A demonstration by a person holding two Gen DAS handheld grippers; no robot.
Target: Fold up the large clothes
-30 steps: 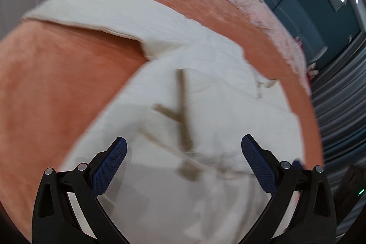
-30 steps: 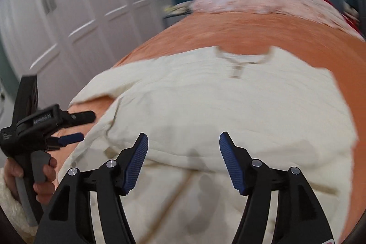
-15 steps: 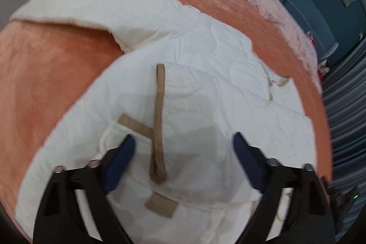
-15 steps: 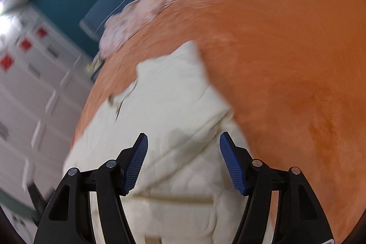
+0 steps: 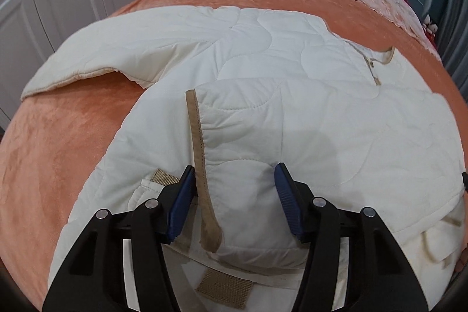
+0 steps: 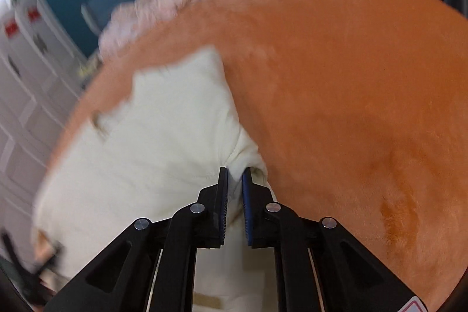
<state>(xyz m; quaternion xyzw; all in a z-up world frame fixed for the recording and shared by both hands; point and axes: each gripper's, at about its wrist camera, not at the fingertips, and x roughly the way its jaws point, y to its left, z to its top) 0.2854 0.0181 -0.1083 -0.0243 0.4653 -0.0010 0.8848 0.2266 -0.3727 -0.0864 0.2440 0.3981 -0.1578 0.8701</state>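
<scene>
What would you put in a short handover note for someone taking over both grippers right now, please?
Right gripper: shut on the right edge of the cream quilted jacket.
Left gripper: open, fingers either side of the tan strap over the jacket's lower front, gripping nothing.
The jacket lies on the orange bedspread, collar toward the far end, one sleeve spread out to the left.
Done: one cuffed panel lies folded across the front.
Left: fold in the spread sleeve and the sides, then fold up the body.
</scene>
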